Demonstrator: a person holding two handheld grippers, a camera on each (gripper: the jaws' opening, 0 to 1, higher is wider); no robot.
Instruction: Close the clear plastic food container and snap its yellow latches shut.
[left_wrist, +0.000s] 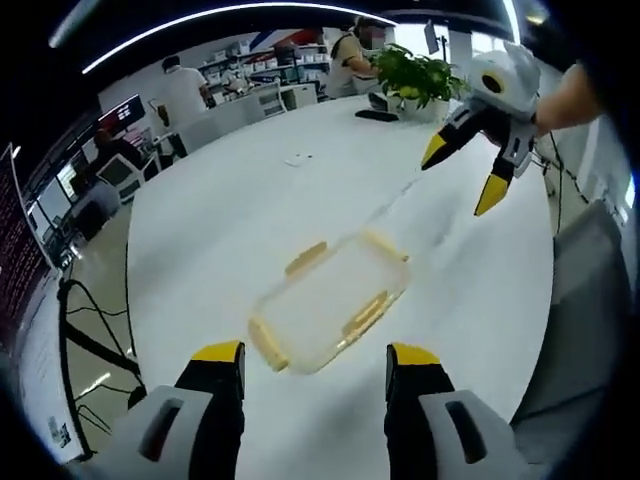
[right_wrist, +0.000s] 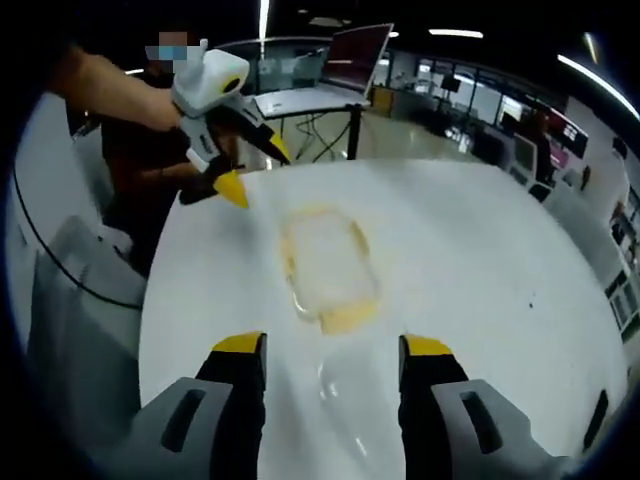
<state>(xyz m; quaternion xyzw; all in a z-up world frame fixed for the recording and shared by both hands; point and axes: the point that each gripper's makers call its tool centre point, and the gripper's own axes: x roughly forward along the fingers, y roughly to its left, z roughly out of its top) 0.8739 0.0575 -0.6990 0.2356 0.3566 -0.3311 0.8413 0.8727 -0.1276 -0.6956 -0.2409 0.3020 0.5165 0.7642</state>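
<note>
a clear plastic container (left_wrist: 330, 312) lies flat on a large white table (left_wrist: 220, 230), near the middle of it. its lid is on, and yellow latches (left_wrist: 306, 258) show along its edges. in the left gripper view it sits just ahead of the left gripper (left_wrist: 316, 362), whose two yellow-tipped jaws rise from the bottom of the view, spread wide and grasping nothing. they do not touch the container.

in the same view the right gripper (left_wrist: 463, 180) hangs in the air at the upper right, above the table and well apart from the container. its yellow tips are parted and empty. a person's hand (left_wrist: 568, 98) holds it from behind.

in the right gripper view the container (right_wrist: 328, 265) lies ahead of the right gripper (right_wrist: 332, 352), whose jaws are spread and empty, short of the container. one yellow latch (right_wrist: 345, 318) shows at the container's near end. the left gripper (right_wrist: 255, 168) comes in from the upper left, held above the table's far edge, jaws apart and empty, on a bare arm (right_wrist: 110, 90).

a leafy potted plant (left_wrist: 415, 75) stands at the table's far side in the left gripper view, with a small dark object (left_wrist: 377, 115) beside it. people, desks and monitors fill the room behind. a grey chair (left_wrist: 580, 300) sits at the table's right edge.
</note>
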